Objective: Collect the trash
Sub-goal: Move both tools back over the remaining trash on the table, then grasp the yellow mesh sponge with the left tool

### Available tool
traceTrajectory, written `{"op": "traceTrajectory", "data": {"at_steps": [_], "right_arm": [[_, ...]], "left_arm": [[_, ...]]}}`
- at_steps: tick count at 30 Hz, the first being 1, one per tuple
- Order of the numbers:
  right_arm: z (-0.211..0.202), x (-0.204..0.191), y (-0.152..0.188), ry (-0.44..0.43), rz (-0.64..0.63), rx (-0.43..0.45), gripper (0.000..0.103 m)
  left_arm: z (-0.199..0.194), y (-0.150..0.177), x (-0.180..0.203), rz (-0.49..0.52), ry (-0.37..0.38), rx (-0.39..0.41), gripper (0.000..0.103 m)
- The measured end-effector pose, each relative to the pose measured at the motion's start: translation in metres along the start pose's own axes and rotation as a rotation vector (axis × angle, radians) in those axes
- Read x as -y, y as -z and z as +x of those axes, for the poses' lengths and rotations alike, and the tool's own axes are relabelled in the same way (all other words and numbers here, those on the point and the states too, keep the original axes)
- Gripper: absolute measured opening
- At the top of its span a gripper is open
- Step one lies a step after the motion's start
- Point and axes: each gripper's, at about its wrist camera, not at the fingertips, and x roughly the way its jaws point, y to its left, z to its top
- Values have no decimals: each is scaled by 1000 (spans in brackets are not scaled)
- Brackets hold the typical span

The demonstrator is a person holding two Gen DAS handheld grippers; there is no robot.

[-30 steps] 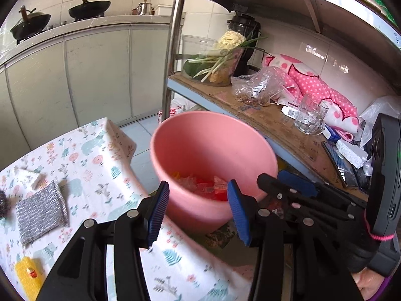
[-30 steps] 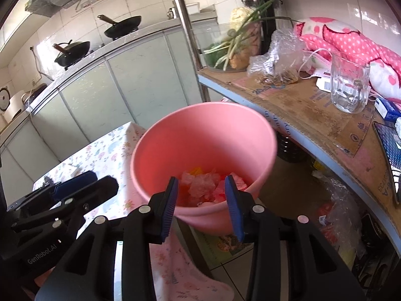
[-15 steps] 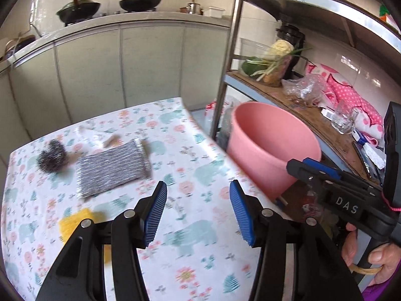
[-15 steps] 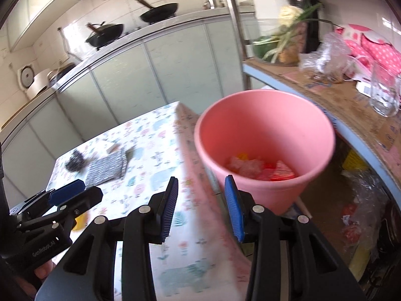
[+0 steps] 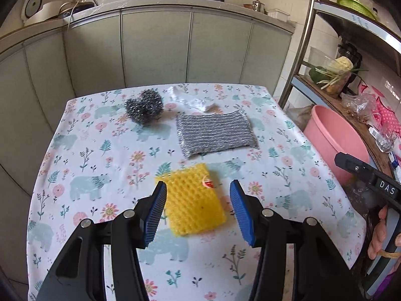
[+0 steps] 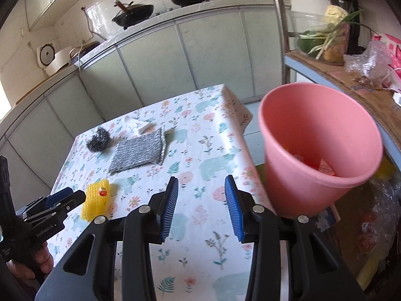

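A yellow sponge (image 5: pixel 193 200) with a small red scrap (image 5: pixel 208 183) on it lies on the flowered tablecloth (image 5: pixel 87 165). My left gripper (image 5: pixel 198 200) hovers open over it, and its blue pads stand apart on either side without touching. Farther back lie a silver scouring cloth (image 5: pixel 215 133), a steel wool ball (image 5: pixel 144 107) and a crumpled white scrap (image 5: pixel 195 101). A pink bucket (image 6: pixel 318 135) with trash (image 6: pixel 323 168) at its bottom stands beside the table's right edge. My right gripper (image 6: pixel 201 200) is open and empty over the tablecloth, left of the bucket.
A metal shelf rack (image 5: pixel 298 57) stands behind the bucket with vegetables (image 6: pixel 330 32), a plastic bag (image 6: pixel 368 57) and cardboard on it. Grey-green cabinets (image 5: pixel 155 50) with woks on top run along the far wall. A hand (image 5: pixel 378 233) holds the right gripper's handle.
Both grippers swung left, away from the pink bucket and over the table. The left gripper now sits above the yellow sponge, and its jaws stand slightly wider than a second ago.
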Motion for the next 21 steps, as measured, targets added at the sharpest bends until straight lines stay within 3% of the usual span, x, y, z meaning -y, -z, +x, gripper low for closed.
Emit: {"op": "traceTrajectory", "data": {"at_steps": [12,17,20,21], "right_arm": [[40,-41,-6,-57,-101,-85,39],[61,-54,-16,-109,-110,-123,39],[76,-61,-23,-118,-120,-138,45],[81,-62,-25,-119,-122,-144,45]], "left_arm": [[28,15,-16,-54,-12,-106,52],[31,13,-13,-42,-8,-110,51],[30,13,-12,-33,20,-104,31],[29,13,-12,-30,32,-101,18]]}}
